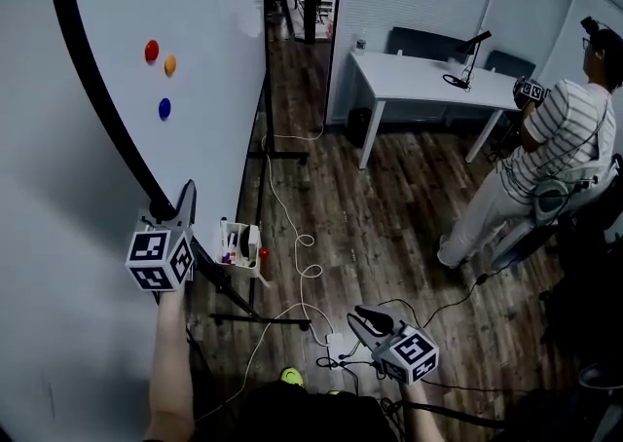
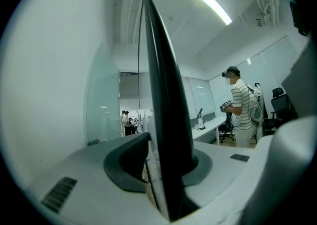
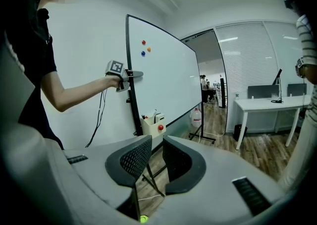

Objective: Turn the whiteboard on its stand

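The whiteboard point(image 1: 127, 2) stands on a black wheeled stand point(image 1: 258, 318) at the left, with a black frame point(image 1: 97, 90) along its near side edge. Red point(image 1: 151, 51), orange point(image 1: 169, 64) and blue point(image 1: 164, 108) magnets stick to its face. My left gripper point(image 1: 185, 199) is shut on that frame edge at about mid height; in the left gripper view the dark edge point(image 2: 166, 120) runs up between the jaws. The right gripper view shows the board point(image 3: 168, 80) from the side. My right gripper point(image 1: 362, 316) hangs low over the floor, open and empty.
A small marker box point(image 1: 240, 245) hangs under the board. Cables point(image 1: 302, 275) trail across the wood floor by the stand's feet. A white desk point(image 1: 419, 80) with a lamp stands at the back right. A person in a striped shirt point(image 1: 545, 158) stands at the right near chairs.
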A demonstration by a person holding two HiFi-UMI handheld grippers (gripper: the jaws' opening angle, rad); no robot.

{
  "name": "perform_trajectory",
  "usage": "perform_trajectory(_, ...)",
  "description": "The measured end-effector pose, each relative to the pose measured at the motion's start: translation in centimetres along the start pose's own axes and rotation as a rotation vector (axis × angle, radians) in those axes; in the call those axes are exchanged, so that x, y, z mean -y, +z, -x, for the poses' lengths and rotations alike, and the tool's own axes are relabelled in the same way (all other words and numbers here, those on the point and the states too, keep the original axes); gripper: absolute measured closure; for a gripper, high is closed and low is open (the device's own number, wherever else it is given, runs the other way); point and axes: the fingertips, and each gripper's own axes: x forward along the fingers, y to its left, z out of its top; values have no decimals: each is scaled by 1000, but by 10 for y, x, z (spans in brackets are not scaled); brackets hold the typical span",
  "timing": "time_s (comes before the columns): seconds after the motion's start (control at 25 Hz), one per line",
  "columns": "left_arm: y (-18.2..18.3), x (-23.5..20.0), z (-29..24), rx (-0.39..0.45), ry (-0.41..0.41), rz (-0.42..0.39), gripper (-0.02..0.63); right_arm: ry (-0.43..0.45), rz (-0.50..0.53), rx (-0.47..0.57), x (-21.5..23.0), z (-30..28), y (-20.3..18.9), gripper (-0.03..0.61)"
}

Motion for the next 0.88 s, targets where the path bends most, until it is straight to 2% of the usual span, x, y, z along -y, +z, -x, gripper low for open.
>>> perform_trajectory(0.24,12,-3,-33,-7,1,5,506,22,-5,-4,-2,-3,11,512)
perform_trajectory(0.4,6,-10,-53,-20,2,7,506,36,-3,-13,-8,-11,6,512)
perform_trajectory(0.88,-2,-16,-62,-38,15,-24,506,59,8,-17,-36,-3,-8,514)
